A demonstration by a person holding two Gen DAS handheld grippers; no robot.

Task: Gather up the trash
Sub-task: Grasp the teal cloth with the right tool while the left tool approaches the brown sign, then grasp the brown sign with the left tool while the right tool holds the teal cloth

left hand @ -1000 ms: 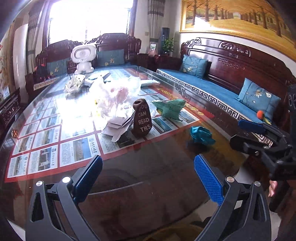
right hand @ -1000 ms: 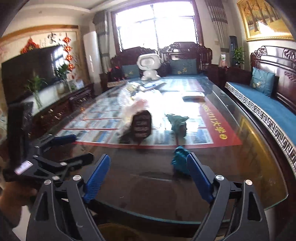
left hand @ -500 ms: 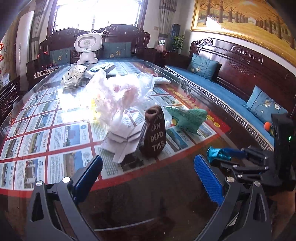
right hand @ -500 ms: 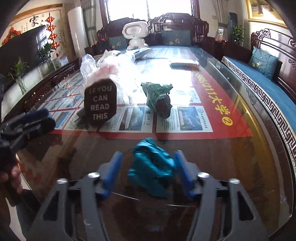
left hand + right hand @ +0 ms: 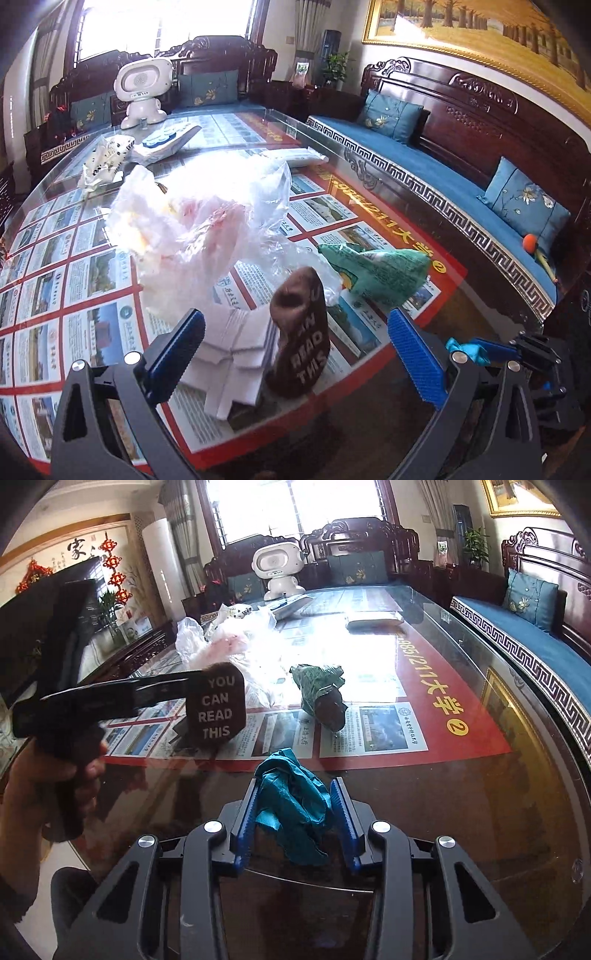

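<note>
My right gripper (image 5: pixel 295 812) is shut on a crumpled teal wrapper (image 5: pixel 293 805) just above the glass table (image 5: pixel 480 794); it also shows at the right in the left wrist view (image 5: pixel 463 349). My left gripper (image 5: pixel 295 354) is open, its blue pads (image 5: pixel 177 347) on either side of a brown pouch printed "YOU CAN READ THIS" (image 5: pixel 301 339) and white folded paper (image 5: pixel 236 354). A crumpled clear plastic bag (image 5: pixel 199 229) and a green snack bag (image 5: pixel 376 273) lie beyond. In the right wrist view the left gripper (image 5: pixel 110 698) reaches the brown pouch (image 5: pixel 216 709).
A white robot toy (image 5: pixel 142 92), a black-and-white wrapper (image 5: pixel 105 160) and a flat white packet (image 5: pixel 166 142) sit at the table's far end. Dark wooden sofas with blue cushions (image 5: pixel 424 177) run along the right and far sides.
My right gripper closed on the teal wrapper and lifted it slightly. My left gripper moved forward over the table, up to the brown pouch and paper.
</note>
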